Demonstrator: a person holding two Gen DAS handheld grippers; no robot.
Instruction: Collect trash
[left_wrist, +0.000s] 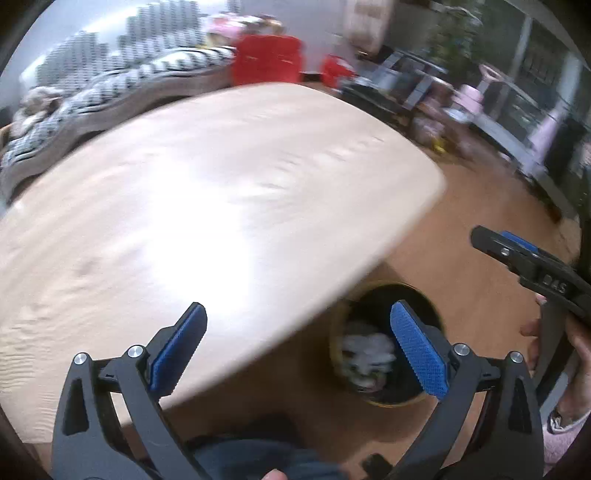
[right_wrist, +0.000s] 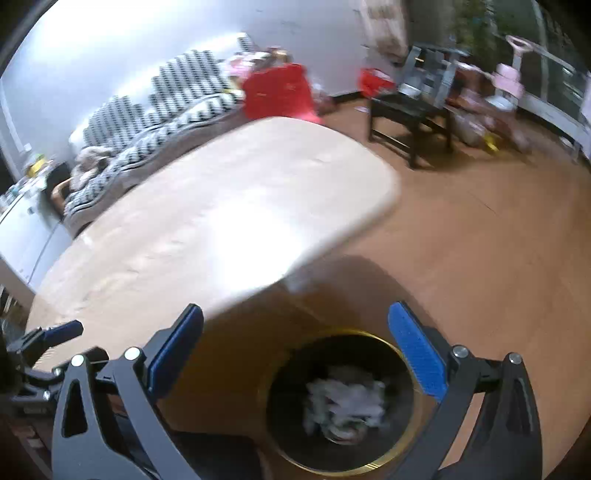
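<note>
Left gripper (left_wrist: 295, 343) and right gripper (right_wrist: 295, 343), each with blue-padded jaws spread wide and nothing between them, above the edge of a pale wooden table (left_wrist: 221, 184). A round black bin (right_wrist: 341, 406) with a gold rim stands on the brown floor (right_wrist: 498, 258) just beside the table's edge. Crumpled white trash (right_wrist: 343, 406) lies inside the bin, blurred in both views.
</note>
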